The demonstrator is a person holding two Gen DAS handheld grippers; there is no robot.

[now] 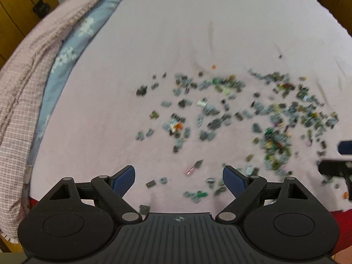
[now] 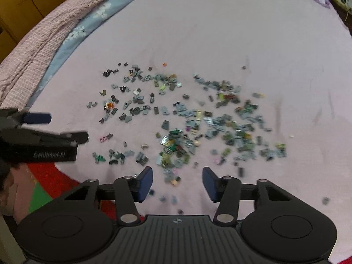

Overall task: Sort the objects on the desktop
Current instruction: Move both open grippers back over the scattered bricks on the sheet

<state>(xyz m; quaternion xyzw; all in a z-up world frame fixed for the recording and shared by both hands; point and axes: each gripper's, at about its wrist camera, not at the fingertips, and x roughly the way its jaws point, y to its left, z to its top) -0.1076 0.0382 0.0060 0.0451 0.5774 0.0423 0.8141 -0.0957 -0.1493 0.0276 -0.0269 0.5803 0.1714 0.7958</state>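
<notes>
left wrist view: the left tool (image 1: 179,179) hangs above the near edge of a bed covered by a pale pink sheet (image 1: 198,33), its 2 blue-padded fingers (image 1: 123,179) spread wide with nothing between them. a scatter of small building-toy pieces (image 1: 220,110), mostly grey with some green, yellow and orange, lies loose on the sheet ahead and to the right; motion blur hides their exact shapes. a pink-and-grey piece (image 1: 193,167) lies apart, just ahead of the fingers. a folded pink blanket (image 1: 33,66) and a blue floral quilt (image 1: 70,50) run along the left side. right wrist view: the right tool (image 2: 177,181) also stands wide and empty, over the near fringe of the pieces; the left tool appears at the left edge.
</notes>
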